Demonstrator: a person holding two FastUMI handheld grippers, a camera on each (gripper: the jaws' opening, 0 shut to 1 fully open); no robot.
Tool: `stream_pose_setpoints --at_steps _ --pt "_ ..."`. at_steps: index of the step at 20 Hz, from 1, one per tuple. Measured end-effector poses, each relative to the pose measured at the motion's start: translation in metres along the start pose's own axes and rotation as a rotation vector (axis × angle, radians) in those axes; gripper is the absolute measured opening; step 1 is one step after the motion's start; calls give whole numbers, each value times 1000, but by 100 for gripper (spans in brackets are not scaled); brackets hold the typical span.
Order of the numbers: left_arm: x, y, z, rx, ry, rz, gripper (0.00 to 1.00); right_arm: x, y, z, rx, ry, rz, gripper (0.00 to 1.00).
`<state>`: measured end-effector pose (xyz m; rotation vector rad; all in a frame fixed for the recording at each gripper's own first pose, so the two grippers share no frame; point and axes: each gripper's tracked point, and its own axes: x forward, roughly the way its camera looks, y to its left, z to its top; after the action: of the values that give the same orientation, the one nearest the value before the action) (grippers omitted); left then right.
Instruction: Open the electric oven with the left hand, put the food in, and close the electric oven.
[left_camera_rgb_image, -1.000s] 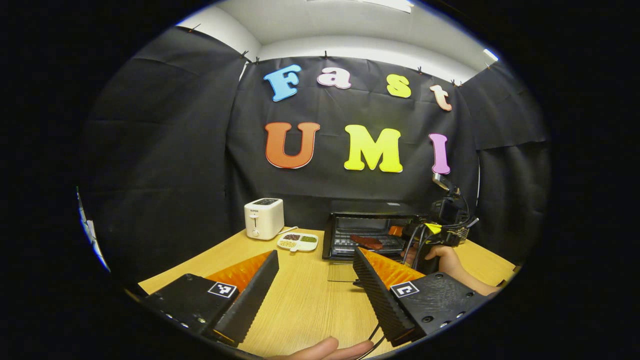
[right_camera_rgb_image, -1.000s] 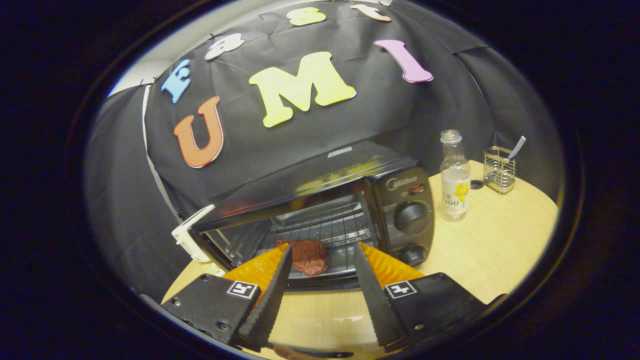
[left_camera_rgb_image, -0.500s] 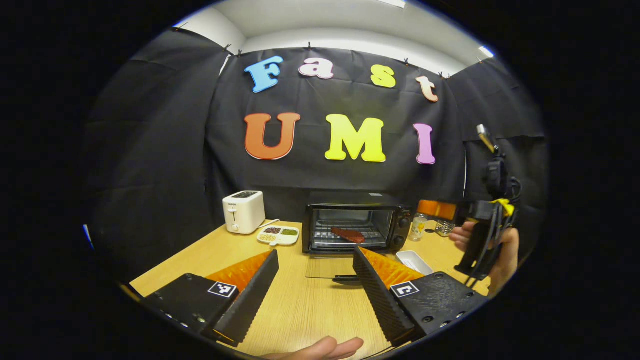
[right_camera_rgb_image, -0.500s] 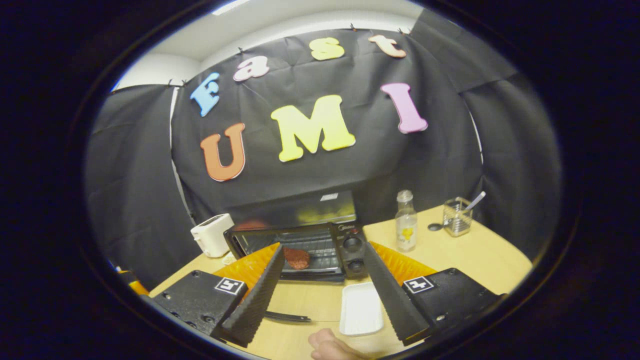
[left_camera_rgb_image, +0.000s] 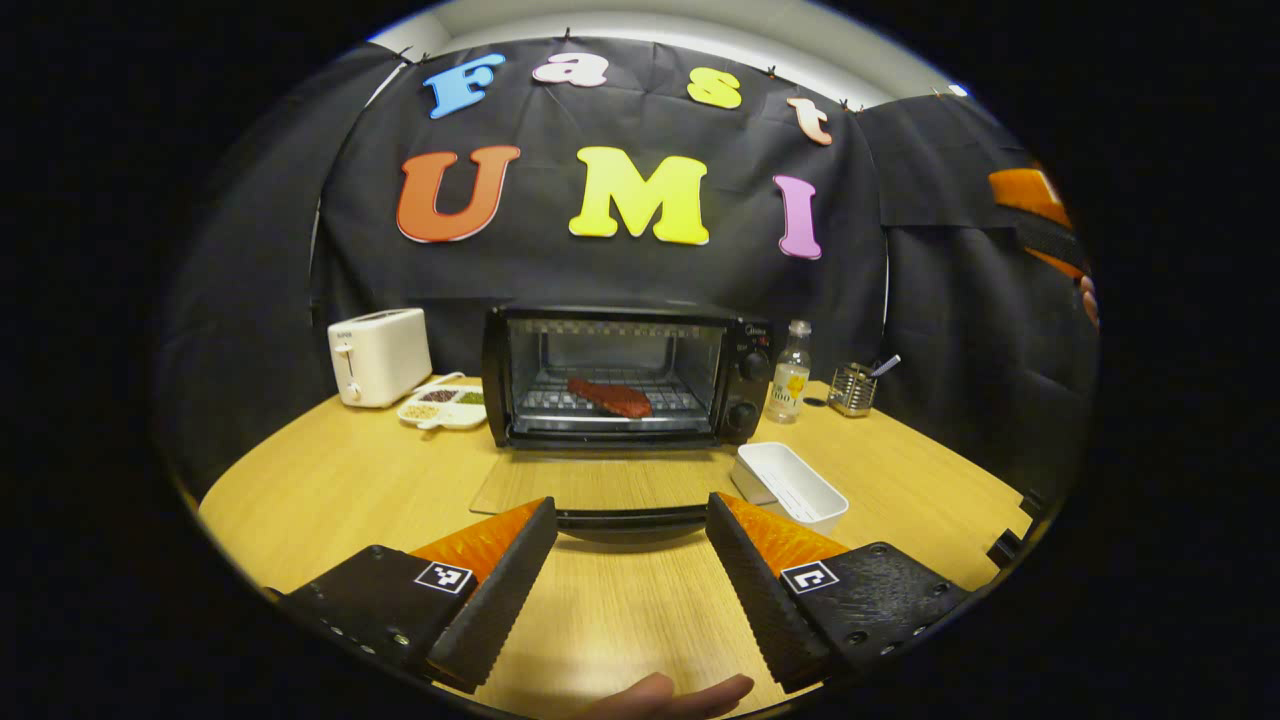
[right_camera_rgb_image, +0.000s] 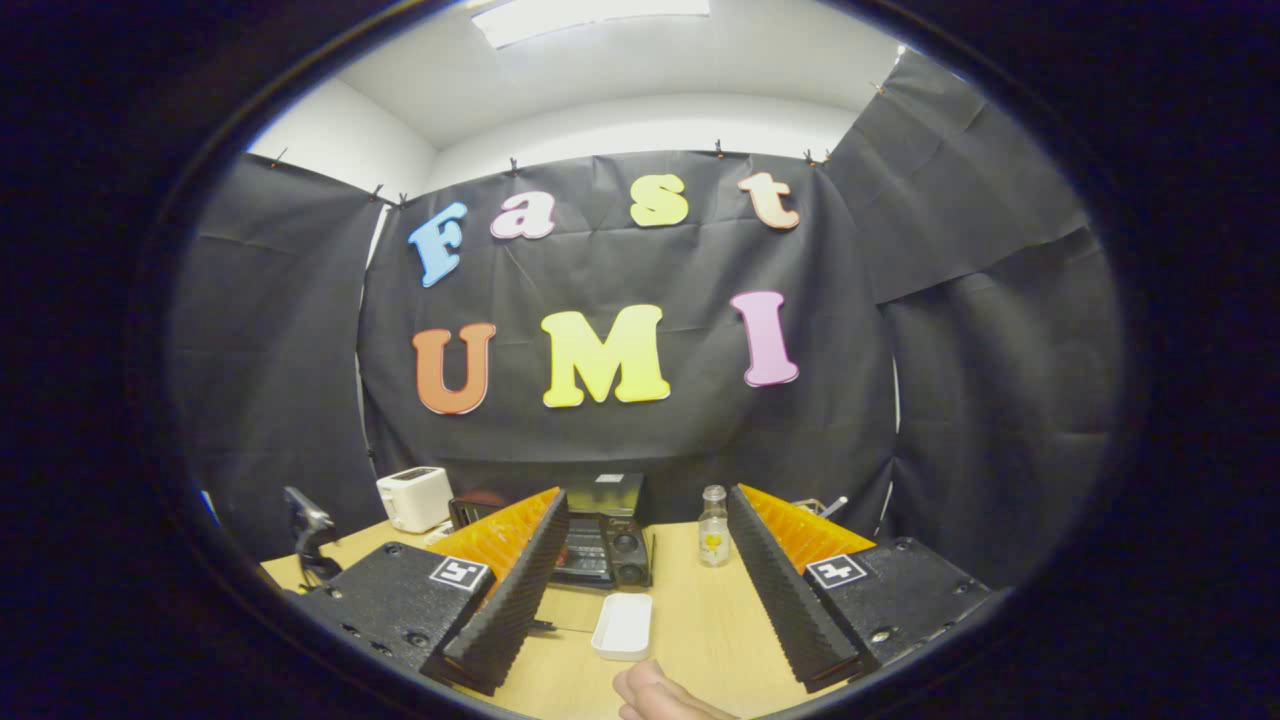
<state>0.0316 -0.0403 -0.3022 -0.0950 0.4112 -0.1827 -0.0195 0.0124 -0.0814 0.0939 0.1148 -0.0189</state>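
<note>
Left gripper (left_camera_rgb_image: 630, 560) was spread wide, holding nothing, low over the table (left_camera_rgb_image: 330, 480) and lined up on the door handle (left_camera_rgb_image: 632, 519), which sat between and just beyond its fingertips. A second earlier it looked at the oven (left_camera_rgb_image: 620, 375) from off to the left and farther out; it had swung round square to the front and closed in. Right gripper (right_camera_rgb_image: 645, 575) was also spread and empty. It had been up at the oven mouth a second ago; it had since pulled well back and up, so the oven looked small and low in its view. Food (left_camera_rgb_image: 611, 397) lay on the rack inside the oven, so my read: placing was done and only closing remained. Door (left_camera_rgb_image: 600, 485) lay flat open on the table, front edge toward the left gripper. Open table on both sides of the handle, so there was room to come under it. White tray (left_camera_rgb_image: 790, 485) sat just right of the door, near its right edge — the one thing to steer clear of. Toaster (left_camera_rgb_image: 378, 342) and snack dish (left_camera_rgb_image: 443, 409) were well off left, bottle (left_camera_rgb_image: 789, 374) and wire caddy (left_camera_rgb_image: 853, 388) right of the oven, all clear of the door's swing.
</note>
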Motion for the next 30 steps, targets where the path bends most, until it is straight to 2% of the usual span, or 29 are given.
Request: stream_pose_setpoints --at_steps 1,2,3,4,5,10,11,12,13,14,15,22,23,24,30 --pt "8 -5 -7 1 21 -6 96 -9 -5 3 -8 -8 -6 100" --pt "15 -9 -12 6 40 -8 96 -19 -10 8 -8 -21 -14 96" --pt "22 -11 -19 16 65 -7 96 -26 -15 13 -5 -41 -16 96" --pt "28 -12 -25 26 87 -3 96 -33 -19 15 1 -59 -19 100" --pt "33 -12 -30 32 106 5 96 -38 -23 15 5 -68 -21 96" --pt "57 -8 -46 31 156 30 96 -52 -46 16 23 -90 -43 96" --pt "60 -7 -49 37 171 45 85 -54 -48 17 28 -95 -43 96" --pt "60 -8 -50 44 190 47 96 -55 -50 16 30 -99 -40 96" --pt "63 -7 -50 68 190 52 95 -56 -53 16 36 -103 -42 96" --pt "65 -5 -47 90 185 60 84 -57 -57 15 37 -102 -47 96" --pt "65 -4 -50 95 199 71 94 -57 -59 14 36 -101 -52 96" --pt "63 -4 -42 73 224 88 95 -61 -63 11 7 -90 -66 96" --pt "63 -3 -40 74 221 90 95 -62 -64 12 6 -92 -66 100" --pt "61 -3 -36 74 213 95 95 -63 -62 12 6 -90 -62 96" --pt "61 -3 -17 76 206 135 95 -67 -50 9 28 -54 3 96"
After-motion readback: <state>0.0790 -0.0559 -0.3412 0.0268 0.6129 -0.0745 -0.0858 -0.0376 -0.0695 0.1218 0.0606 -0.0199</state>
